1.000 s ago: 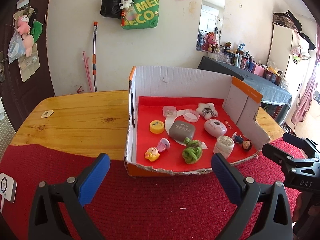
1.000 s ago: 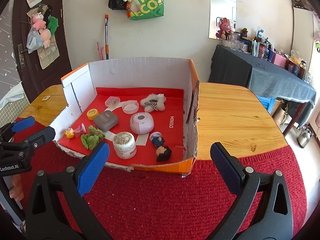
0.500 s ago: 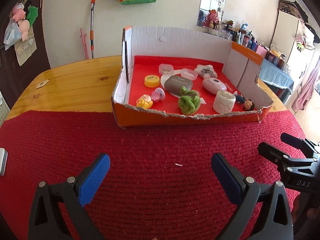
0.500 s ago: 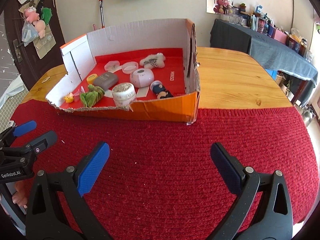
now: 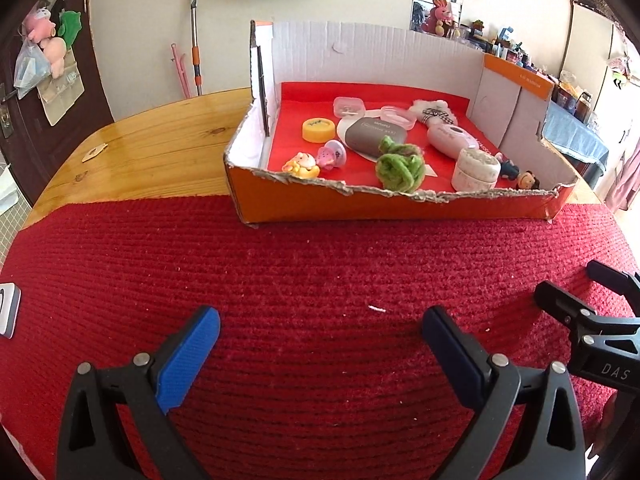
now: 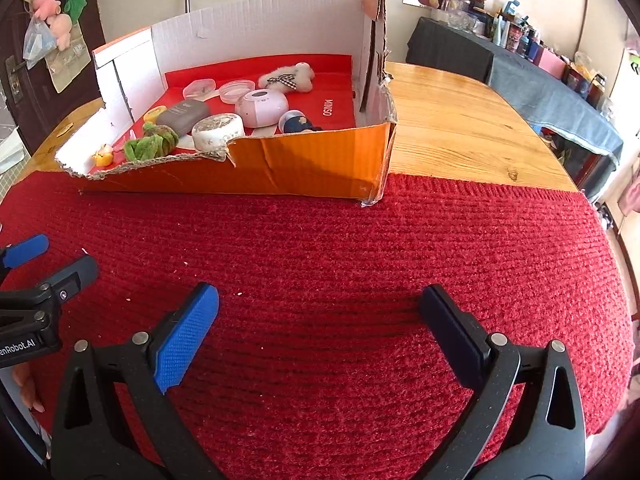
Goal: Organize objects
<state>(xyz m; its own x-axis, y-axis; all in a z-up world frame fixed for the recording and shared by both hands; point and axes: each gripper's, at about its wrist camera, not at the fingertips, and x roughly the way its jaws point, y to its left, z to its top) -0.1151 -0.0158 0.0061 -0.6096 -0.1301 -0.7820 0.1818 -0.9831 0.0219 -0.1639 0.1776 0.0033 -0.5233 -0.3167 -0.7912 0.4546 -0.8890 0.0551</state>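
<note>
An open orange cardboard box (image 5: pixel 360 204) (image 6: pixel 280 168) with a red floor stands at the far edge of the red mat. It holds several small things: a green yarn knot (image 5: pixel 399 163) (image 6: pixel 150 145), a white jar (image 5: pixel 476 168) (image 6: pixel 218 131), a grey case (image 5: pixel 376 139), a pink device (image 6: pixel 262 106), a yellow lid (image 5: pixel 318 129), a plush toy (image 6: pixel 288 77) and small figures (image 5: pixel 302 162). My left gripper (image 5: pixel 320 332) and right gripper (image 6: pixel 318 312) are both open and empty, low over the mat, well short of the box.
A red knitted mat (image 5: pixel 320 280) covers the near part of the wooden table (image 6: pixel 460 132). A white device (image 5: pixel 8 314) lies at the mat's left edge. A dark-clothed side table (image 6: pixel 540 92) with bottles stands at the right.
Both grippers have dropped lower and pulled back from the box, so it now sits farther off and is seen from a flatter angle. Both stay open.
</note>
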